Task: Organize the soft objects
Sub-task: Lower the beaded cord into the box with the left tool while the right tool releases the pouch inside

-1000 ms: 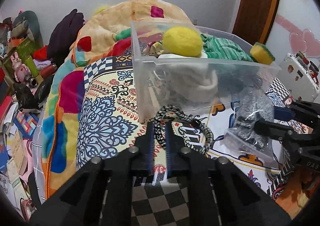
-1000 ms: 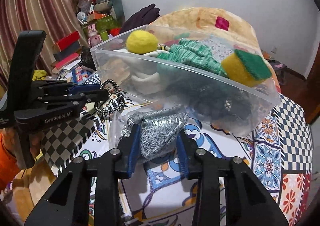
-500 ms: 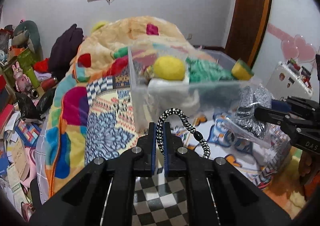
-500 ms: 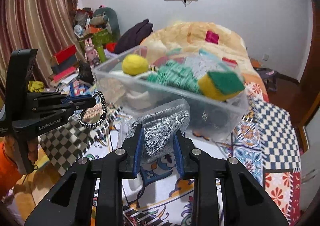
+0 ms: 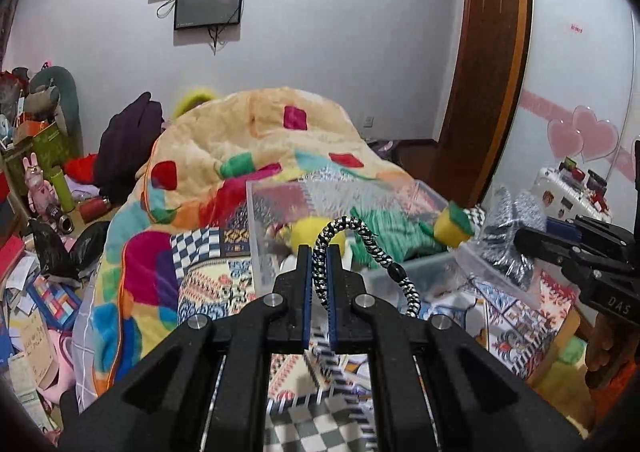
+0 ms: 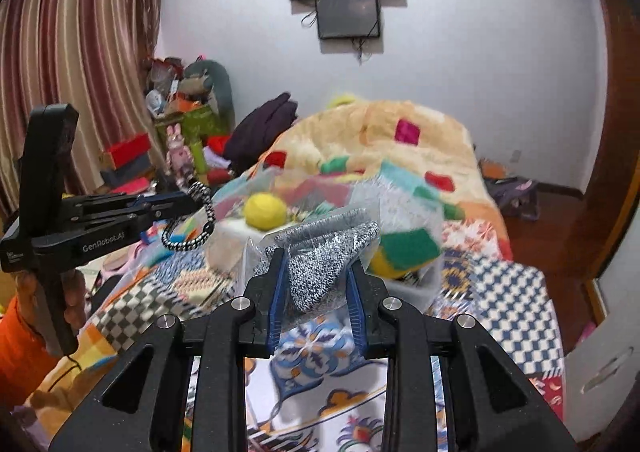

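Note:
My left gripper (image 5: pixel 319 252) is shut on a black-and-white braided cord loop (image 5: pixel 368 242), held in the air above the bed; the same gripper (image 6: pixel 188 198) and cord (image 6: pixel 192 230) show in the right wrist view. My right gripper (image 6: pixel 316 256) is shut on a clear bag with grey knit fabric (image 6: pixel 320 256), raised in front of the bin; that bag also shows in the left wrist view (image 5: pixel 506 236). A clear plastic bin (image 5: pixel 264 252) on the bed holds a yellow ball (image 6: pixel 265 211), a green knit cloth (image 5: pixel 392 228) and a yellow-green sponge (image 6: pixel 404 252).
The bed has a patterned patchwork sheet (image 6: pixel 508 292) and a heaped, colourful blanket (image 5: pixel 256 140) behind the bin. Cluttered boxes and toys (image 5: pixel 36 180) lie on the floor at the left. A white case (image 5: pixel 568 188) stands at the right.
Both grippers have risen with their loads, from near the bed surface to above the bin's rim. The bin now looks lower and farther off.

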The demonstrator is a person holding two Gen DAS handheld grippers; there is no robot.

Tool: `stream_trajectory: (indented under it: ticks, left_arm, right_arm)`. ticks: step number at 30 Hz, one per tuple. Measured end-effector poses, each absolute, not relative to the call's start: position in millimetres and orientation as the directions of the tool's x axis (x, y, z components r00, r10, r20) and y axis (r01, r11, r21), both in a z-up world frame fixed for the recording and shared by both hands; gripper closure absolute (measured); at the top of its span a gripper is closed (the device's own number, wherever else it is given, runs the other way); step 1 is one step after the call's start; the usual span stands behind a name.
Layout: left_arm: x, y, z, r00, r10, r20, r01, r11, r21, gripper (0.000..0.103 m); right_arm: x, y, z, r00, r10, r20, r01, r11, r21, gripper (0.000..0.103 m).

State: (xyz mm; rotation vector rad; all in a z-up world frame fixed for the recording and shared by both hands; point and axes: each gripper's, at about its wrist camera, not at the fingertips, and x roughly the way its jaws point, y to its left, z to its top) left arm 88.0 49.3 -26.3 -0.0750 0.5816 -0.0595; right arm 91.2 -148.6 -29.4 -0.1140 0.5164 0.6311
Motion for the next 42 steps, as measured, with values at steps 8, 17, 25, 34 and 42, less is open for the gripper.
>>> stream_trajectory:
  ticks: [8,17,25,34,42]
  left_arm:
    - [117,52,-25,0.837,-0.078,-0.542,0.023,0.994,-0.107,0.098]
    - [149,53,-46,0.808,-0.05,-0.586,-0.005,0.996,-0.091,0.098]
    - [164,40,-64,0.788,-0.04,-0.614,0.002,0.998,-0.062,0.098]
    - [162,28,-67,0.785,-0.024,-0.619,0.027,1.0,-0.006,0.089]
    - [152,30,-63,0.778,-0.064,-0.625,0.044,0.998,-0.046,0.068]
  right_arm:
    - [128,-157,-29,0.738,0.473,-0.481,-0.512,0.857,0.059,0.078]
    - [159,-138,-50,0.692,0.472,-0.547,-0.521,0.85,0.075,0.078]
    - [168,-125,-62,0.667,0.465,-0.582,-0.534,0.843,0.062,0.078]
    - [171,-117,-71,0.647,0.45,-0.616,-0.547,0.836,0.035,0.072]
    - [165,-124,-61,0.661,0.433,-0.613,-0.536,0.844,0.018,0.055]
